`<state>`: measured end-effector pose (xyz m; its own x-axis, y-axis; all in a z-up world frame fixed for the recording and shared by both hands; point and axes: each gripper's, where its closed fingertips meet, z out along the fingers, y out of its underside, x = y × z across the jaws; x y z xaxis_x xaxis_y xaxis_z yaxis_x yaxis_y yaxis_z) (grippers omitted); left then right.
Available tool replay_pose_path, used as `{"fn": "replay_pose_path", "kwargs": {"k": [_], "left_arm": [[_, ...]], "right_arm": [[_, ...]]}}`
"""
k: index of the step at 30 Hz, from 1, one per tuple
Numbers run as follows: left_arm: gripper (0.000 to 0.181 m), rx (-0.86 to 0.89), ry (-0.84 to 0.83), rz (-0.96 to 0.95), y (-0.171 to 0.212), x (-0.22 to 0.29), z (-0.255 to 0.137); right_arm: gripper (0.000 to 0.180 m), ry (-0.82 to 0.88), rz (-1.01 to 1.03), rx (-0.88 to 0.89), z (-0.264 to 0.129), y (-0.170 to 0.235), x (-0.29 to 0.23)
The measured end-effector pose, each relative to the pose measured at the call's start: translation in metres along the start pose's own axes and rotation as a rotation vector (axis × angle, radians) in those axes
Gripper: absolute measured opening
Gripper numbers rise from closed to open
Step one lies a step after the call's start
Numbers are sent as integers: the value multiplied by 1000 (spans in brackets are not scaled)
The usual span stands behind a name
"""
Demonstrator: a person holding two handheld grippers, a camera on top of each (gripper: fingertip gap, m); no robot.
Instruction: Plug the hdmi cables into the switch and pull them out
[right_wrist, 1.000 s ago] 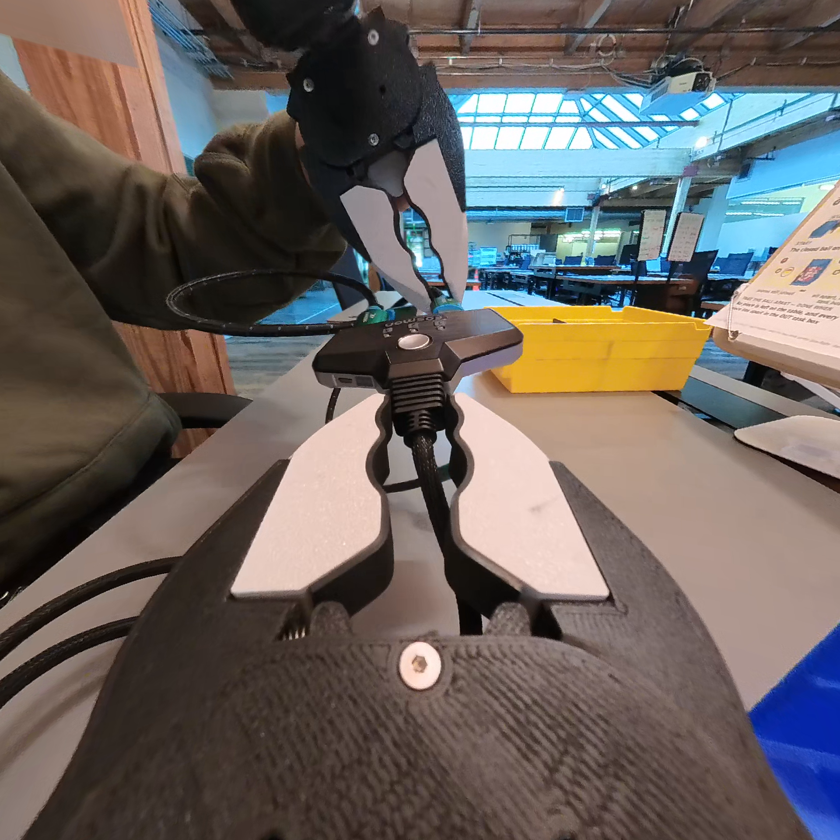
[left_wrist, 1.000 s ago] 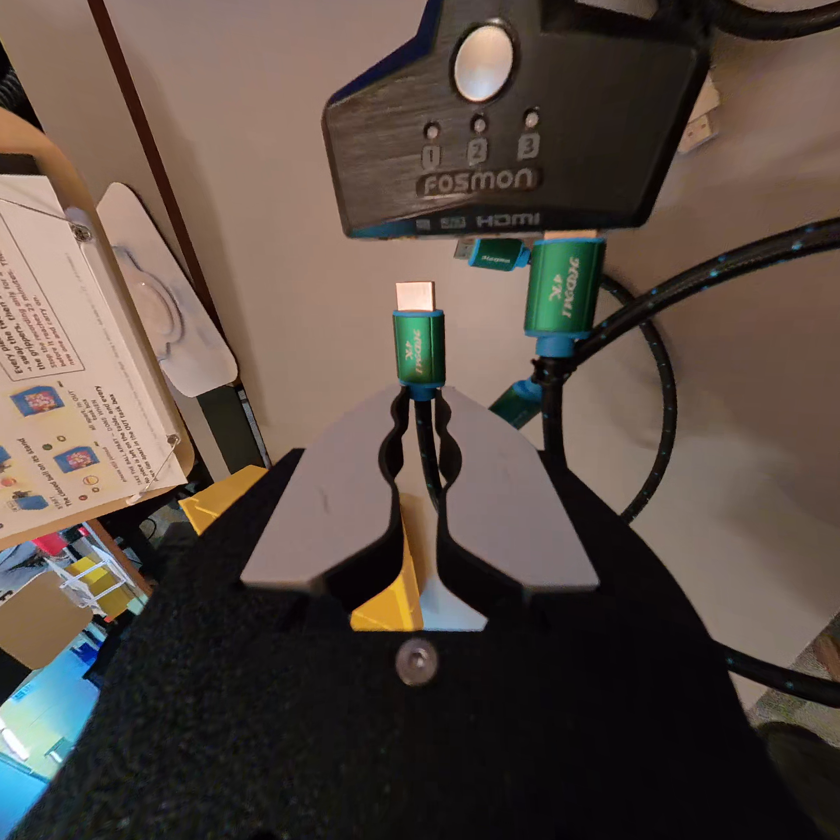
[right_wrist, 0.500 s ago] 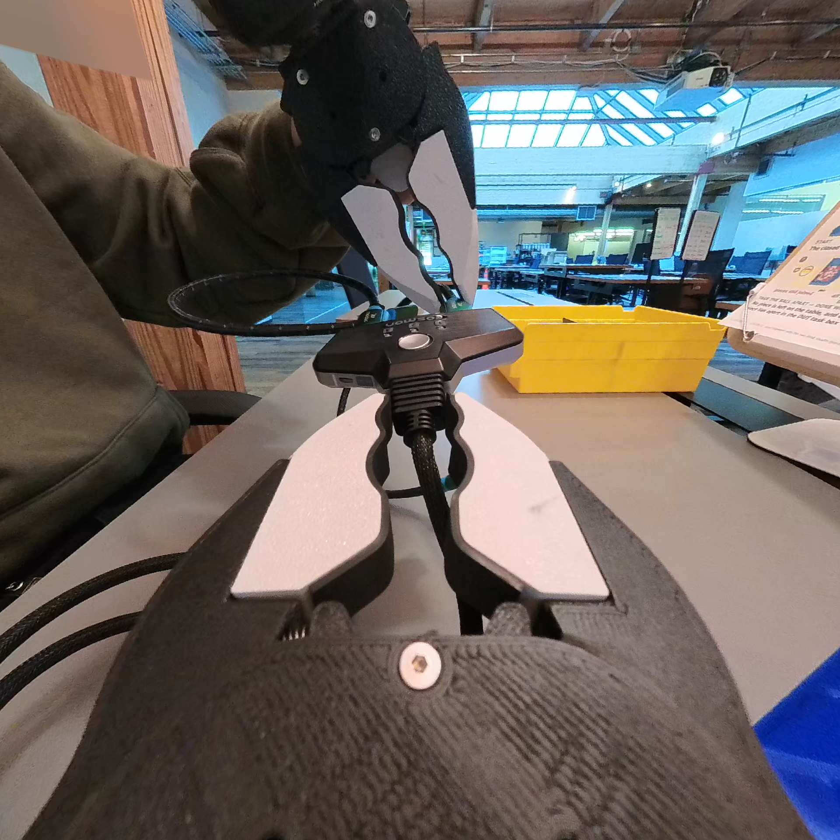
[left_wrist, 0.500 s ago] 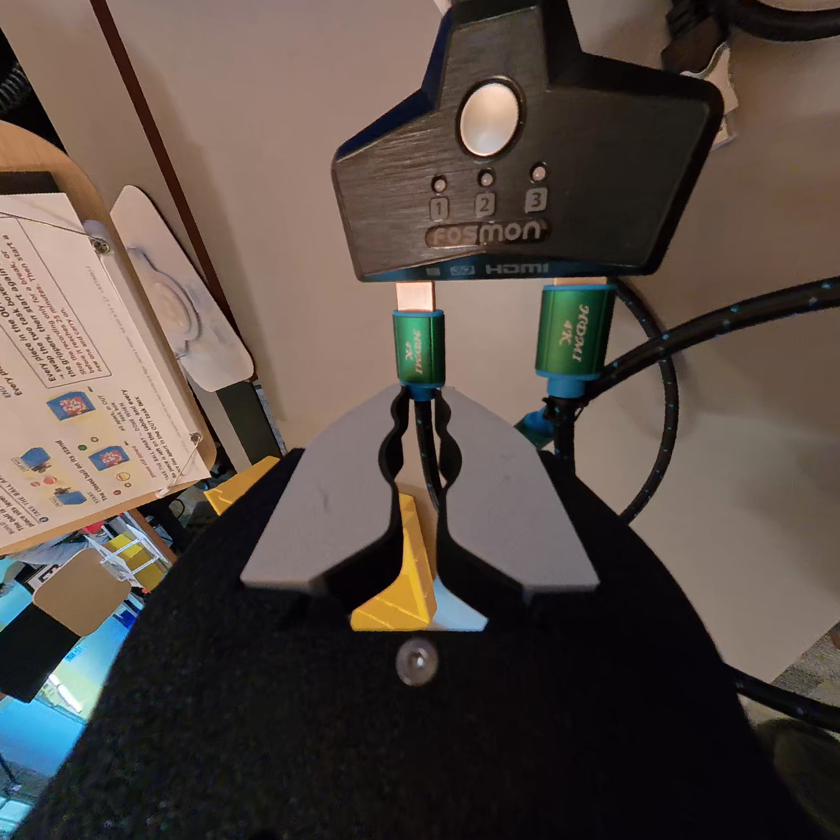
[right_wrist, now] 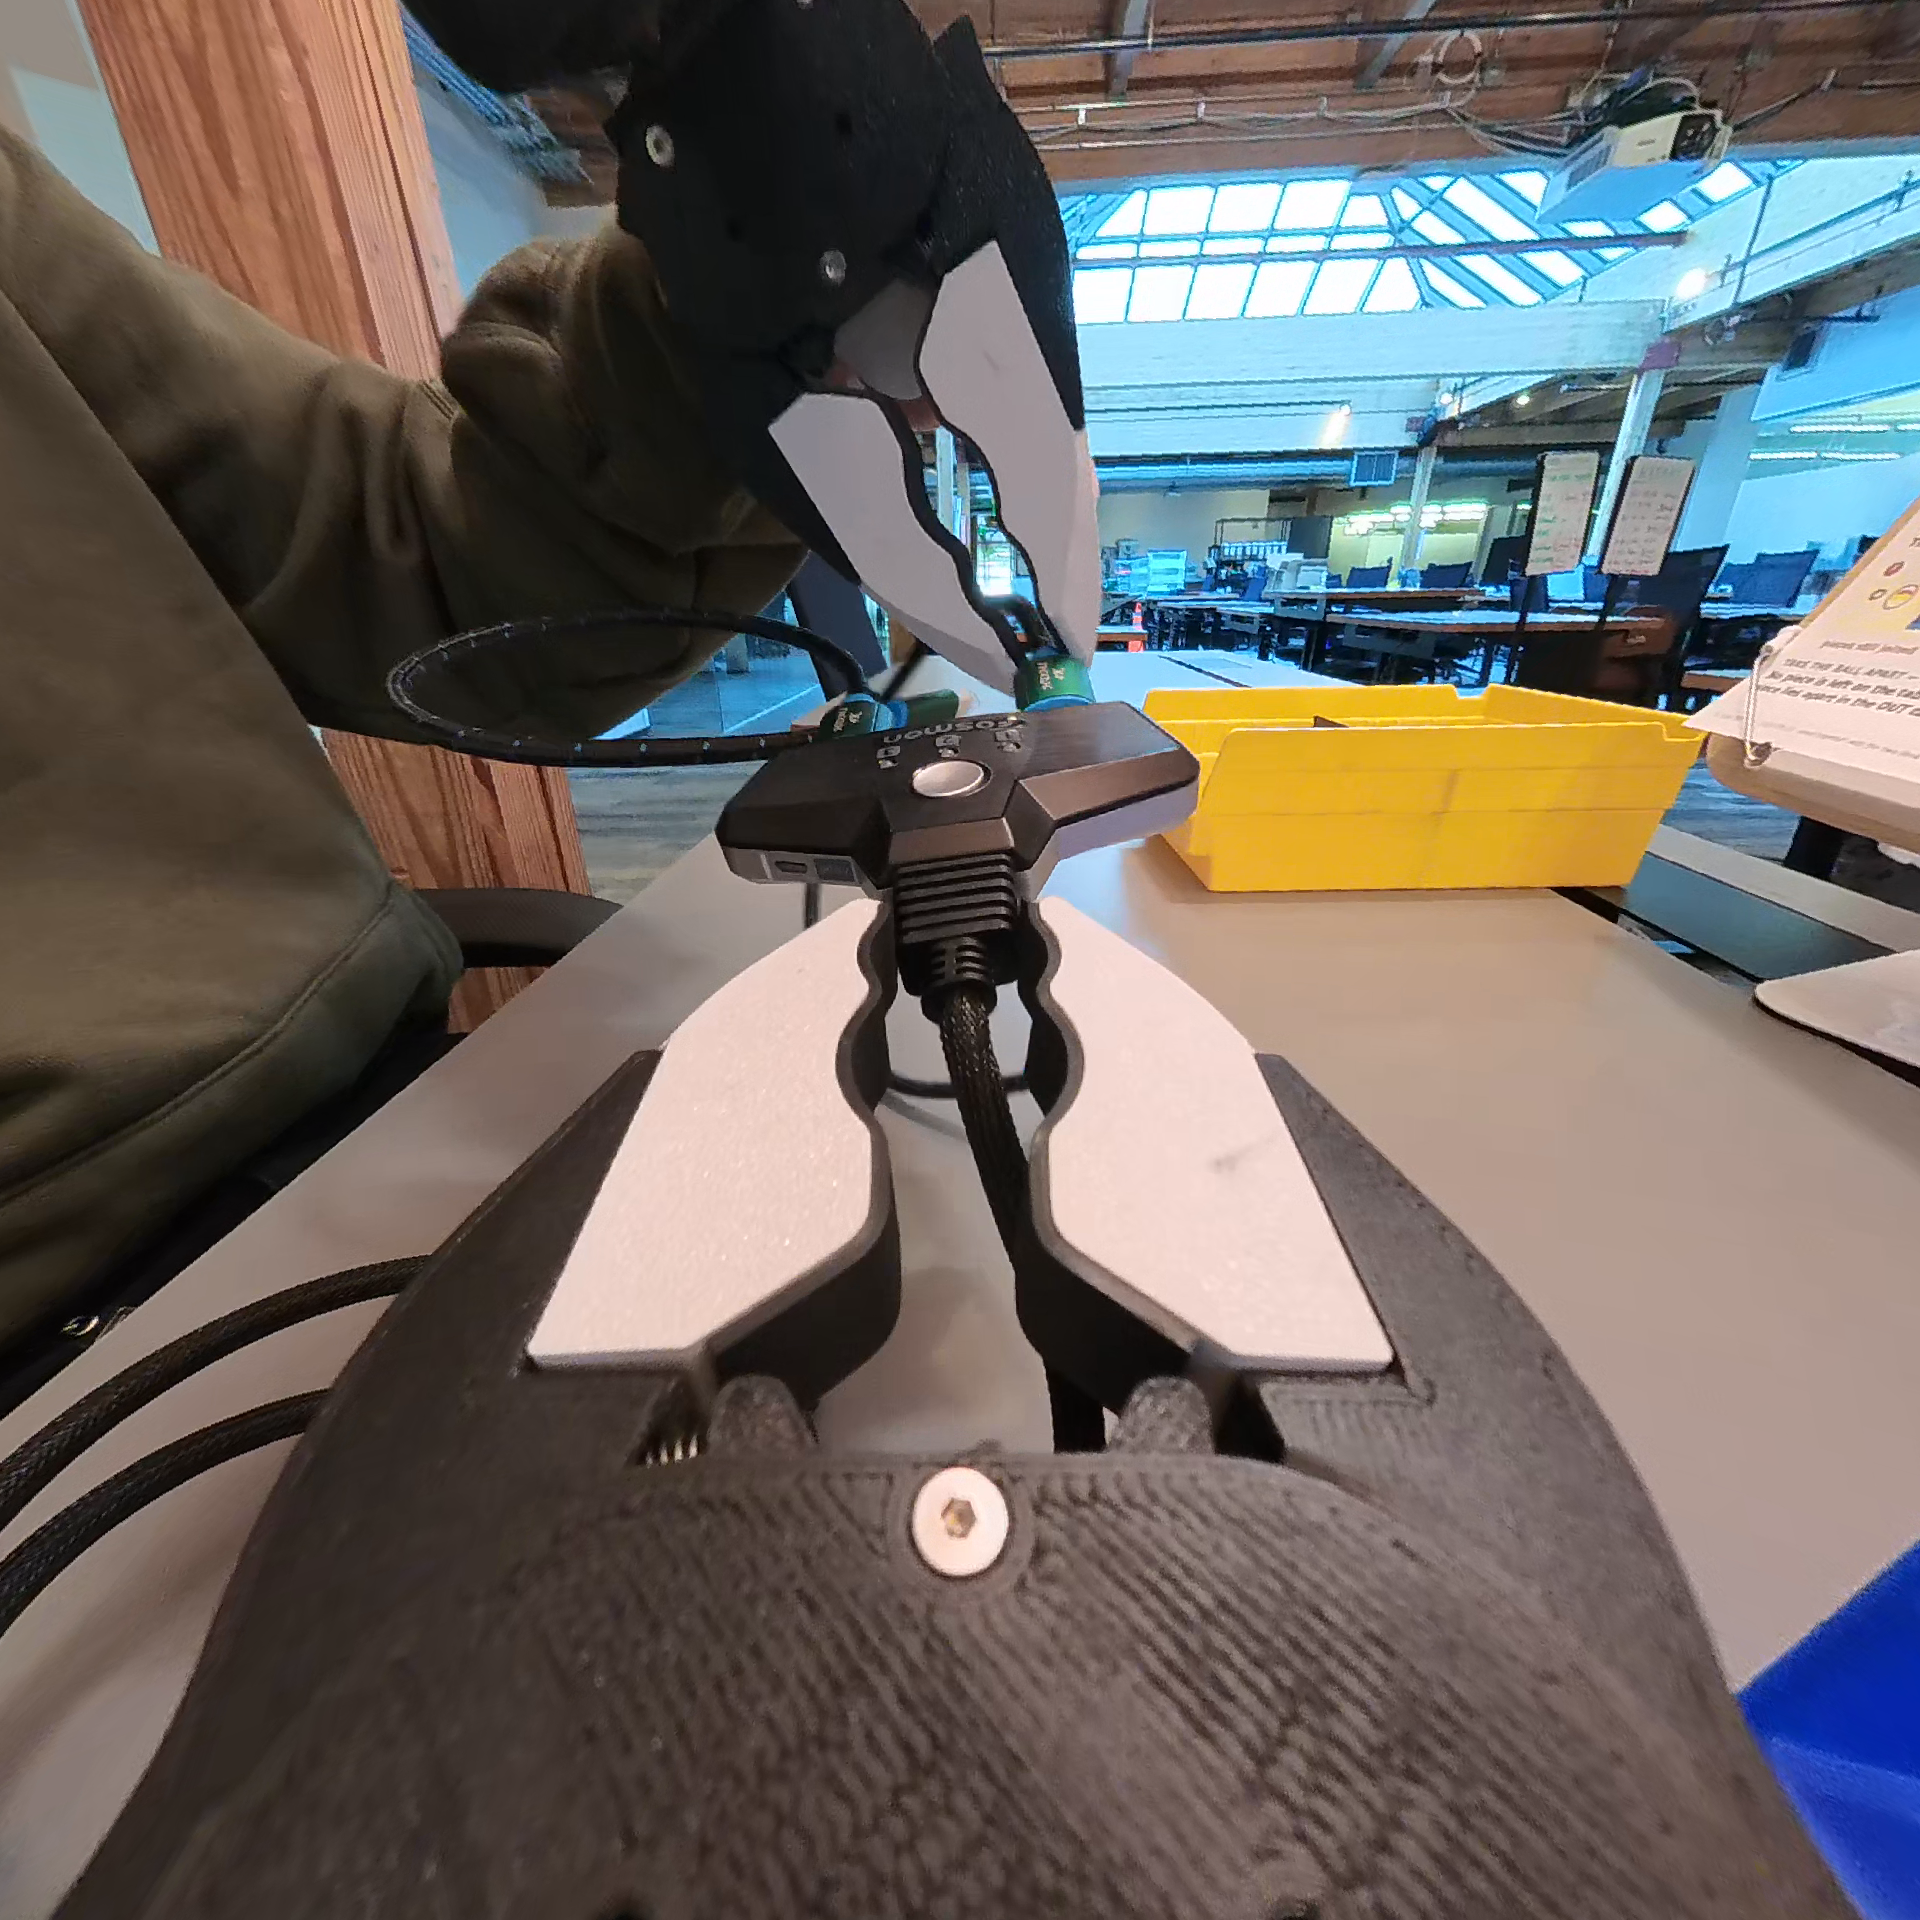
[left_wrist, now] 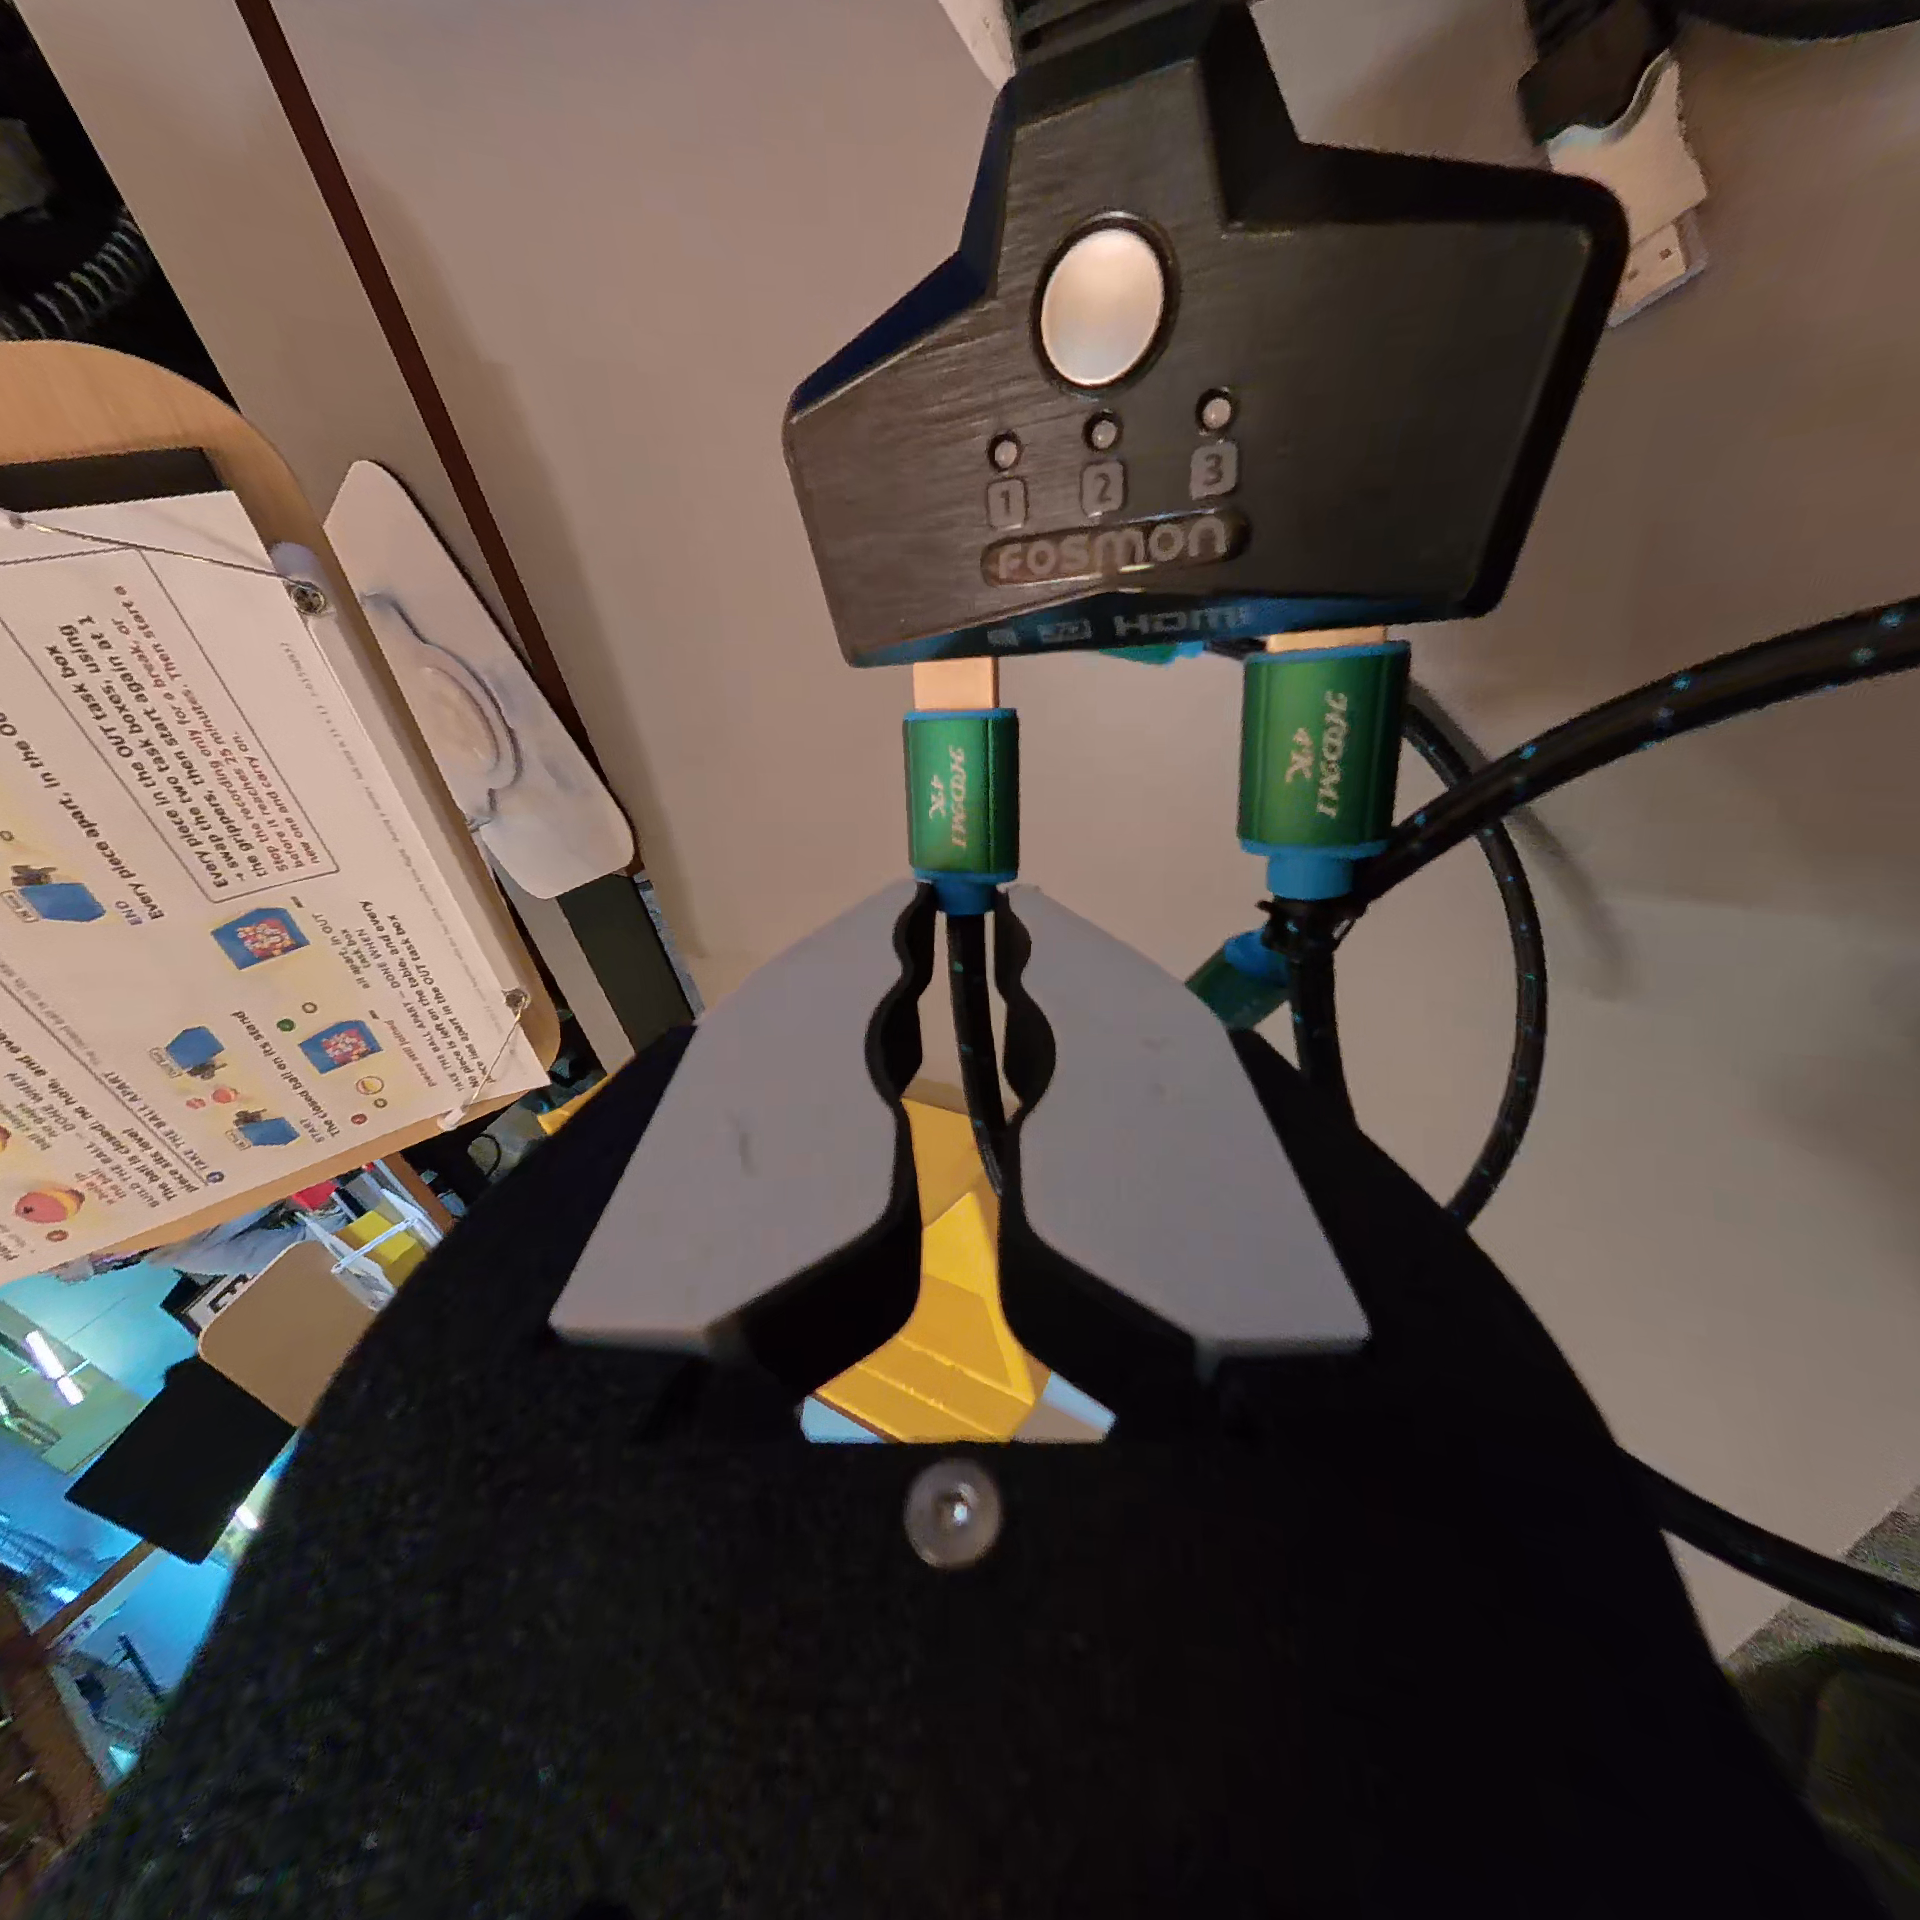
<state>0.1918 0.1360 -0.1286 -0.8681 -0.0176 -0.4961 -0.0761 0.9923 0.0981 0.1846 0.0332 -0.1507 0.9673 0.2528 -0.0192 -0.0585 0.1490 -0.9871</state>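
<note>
The black HDMI switch [left_wrist: 1195,416] is held just above the grey table [left_wrist: 1714,987]. My left gripper [left_wrist: 961,906] is shut on the cable just behind a green HDMI plug [left_wrist: 958,795]. The plug's gold tip meets the switch's left port, with some gold still showing. A second green plug [left_wrist: 1320,748] sits in the right port. A third green connector [left_wrist: 1236,977] lies loose on the table below. My right gripper [right_wrist: 956,920] is shut on the switch's ribbed cable collar [right_wrist: 951,904]. The switch [right_wrist: 956,779] and the left gripper [right_wrist: 1034,665] show beyond it.
A yellow bin [right_wrist: 1423,790] stands on the table [right_wrist: 1455,1091] behind the switch. An instruction sign on a wooden stand [left_wrist: 208,883] is at the left. Black braided cables [left_wrist: 1507,987] loop at the right. A person's green sleeve [right_wrist: 260,623] fills the left. A blue object [right_wrist: 1849,1714] is at the bottom right.
The held green plug and the switch have come together: the gap between the gold tip and the left port has closed. Both grippers stay shut.
</note>
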Motion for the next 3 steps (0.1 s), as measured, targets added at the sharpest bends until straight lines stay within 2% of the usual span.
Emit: {"fn": "replay_pose_path", "kwargs": {"k": [1, 3], "left_arm": [[10, 5, -4, 2, 0, -1, 1], [10, 25, -2, -5, -1, 0, 2]], "right_arm": [[23, -3, 2, 5, 0, -1, 0], [22, -4, 4, 10, -1, -1, 0]]}}
